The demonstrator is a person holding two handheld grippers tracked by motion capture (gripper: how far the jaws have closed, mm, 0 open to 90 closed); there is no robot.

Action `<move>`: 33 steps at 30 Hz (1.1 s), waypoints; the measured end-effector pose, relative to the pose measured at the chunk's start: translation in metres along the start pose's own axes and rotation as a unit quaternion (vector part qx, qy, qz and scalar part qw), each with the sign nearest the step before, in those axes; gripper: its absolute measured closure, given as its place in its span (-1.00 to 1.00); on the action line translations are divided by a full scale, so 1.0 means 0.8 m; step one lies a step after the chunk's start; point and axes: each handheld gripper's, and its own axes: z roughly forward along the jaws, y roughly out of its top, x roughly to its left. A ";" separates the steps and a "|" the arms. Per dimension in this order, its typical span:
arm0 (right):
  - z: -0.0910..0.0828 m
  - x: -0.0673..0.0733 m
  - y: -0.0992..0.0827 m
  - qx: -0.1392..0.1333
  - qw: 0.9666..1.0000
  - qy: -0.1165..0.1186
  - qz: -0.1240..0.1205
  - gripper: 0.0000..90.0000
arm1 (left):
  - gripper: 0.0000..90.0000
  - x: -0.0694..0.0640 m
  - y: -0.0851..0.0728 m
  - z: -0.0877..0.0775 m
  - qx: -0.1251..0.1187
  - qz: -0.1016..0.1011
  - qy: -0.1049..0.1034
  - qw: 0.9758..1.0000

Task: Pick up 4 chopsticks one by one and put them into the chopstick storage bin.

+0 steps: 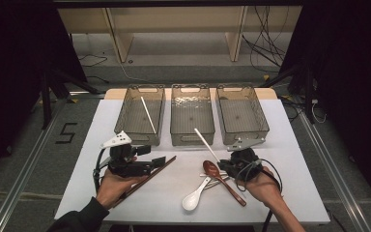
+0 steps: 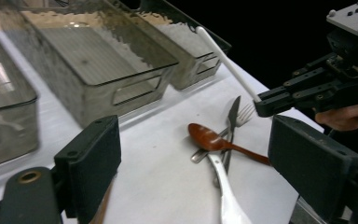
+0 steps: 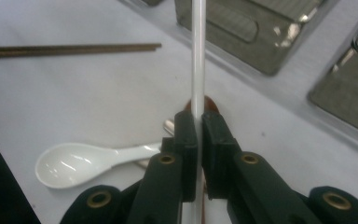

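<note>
On a white table (image 1: 140, 198) three clear bins (image 1: 192, 116) stand side by side along the far edge, just apart from one another. One white stick (image 1: 148, 114) leans inside the left bin.

Nearer the person, the left gripper (image 1: 160, 161) lies level in the left hand (image 1: 116, 186), pointing toward the middle of the table; in the left gripper view its jaws stand wide apart with nothing between them. Dark chopsticks (image 1: 147, 180) lie slantwise on the table under that gripper, a pair laid side by side.

To the right, the right gripper (image 3: 199, 135) sits in the right hand (image 1: 265, 188). Its jaws are pressed onto a white chopstick (image 3: 198, 51), pinching it near its lower end. That chopstick is off the table, rising at a slant toward the middle bin, its free tip in front of that bin's near wall in the high view.

Below it is a small heap of cutlery: a brown wooden spoon (image 1: 222, 180) lies across a metal fork (image 2: 242, 114) and a knife (image 2: 232, 116), and a white soup spoon (image 1: 195, 195) lies with its bowl toward the person, its handle reaching into the heap.
</note>
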 end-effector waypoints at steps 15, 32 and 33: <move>0.016 0.038 0.022 -0.032 0.999 0.020 -0.026 0.91 | -0.53 -0.012 0.008 0.061 0.025 -0.030 -0.020 0.999; 0.028 0.062 0.036 -0.066 0.997 0.023 -0.038 0.91 | -0.22 -0.009 0.022 0.070 0.015 -0.074 -0.044 0.996; 0.028 0.063 0.037 -0.066 0.997 0.024 -0.039 0.91 | -0.19 -0.009 0.023 0.070 0.015 -0.080 -0.048 0.996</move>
